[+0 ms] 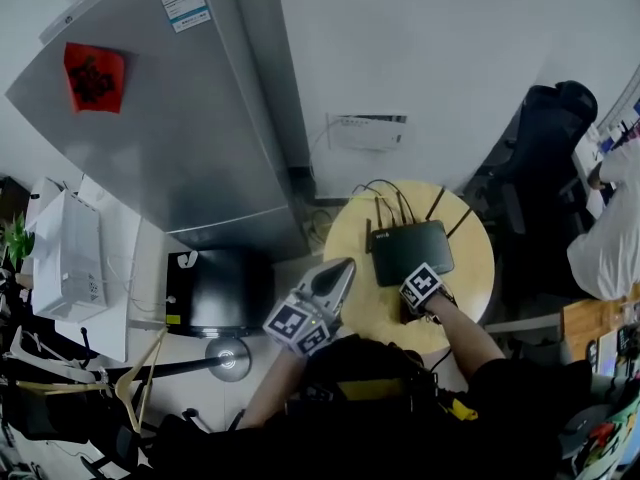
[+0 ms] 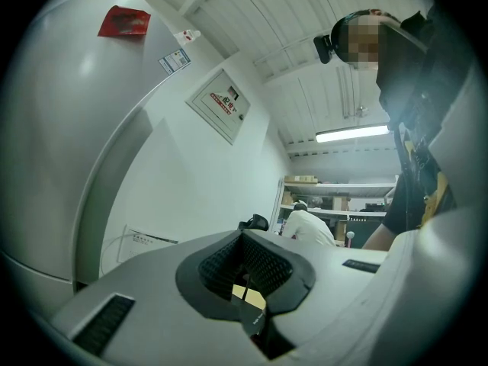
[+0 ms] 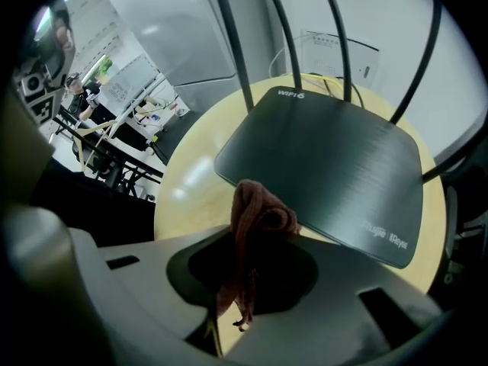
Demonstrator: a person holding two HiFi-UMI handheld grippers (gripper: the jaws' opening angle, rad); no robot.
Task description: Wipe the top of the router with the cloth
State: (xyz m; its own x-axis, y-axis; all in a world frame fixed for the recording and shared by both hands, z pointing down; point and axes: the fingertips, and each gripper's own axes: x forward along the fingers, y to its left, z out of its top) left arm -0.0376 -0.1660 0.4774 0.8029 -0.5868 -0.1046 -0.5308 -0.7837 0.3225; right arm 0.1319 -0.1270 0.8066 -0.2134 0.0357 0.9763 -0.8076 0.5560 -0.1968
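A black router (image 1: 410, 251) with several upright antennas lies flat on a small round yellow table (image 1: 470, 278). My right gripper (image 1: 410, 303) is at the router's near edge, shut on a bunched reddish-brown cloth (image 3: 259, 212). In the right gripper view the cloth sticks out of my right gripper (image 3: 252, 254) and hangs over the near edge of the router (image 3: 328, 158); whether it touches I cannot tell. My left gripper (image 1: 340, 268) is held off the table's left side, jaws together and holding nothing. The left gripper view has the left gripper (image 2: 245, 259) aimed up at the wall.
A tall grey fridge (image 1: 150, 98) stands to the left, with a black cabinet (image 1: 215, 290) below it. Cables run from the router to the wall behind. A black office chair (image 1: 545, 128) and a person in white (image 1: 605, 238) are at the right. Coat hangers (image 1: 135, 383) lie at the lower left.
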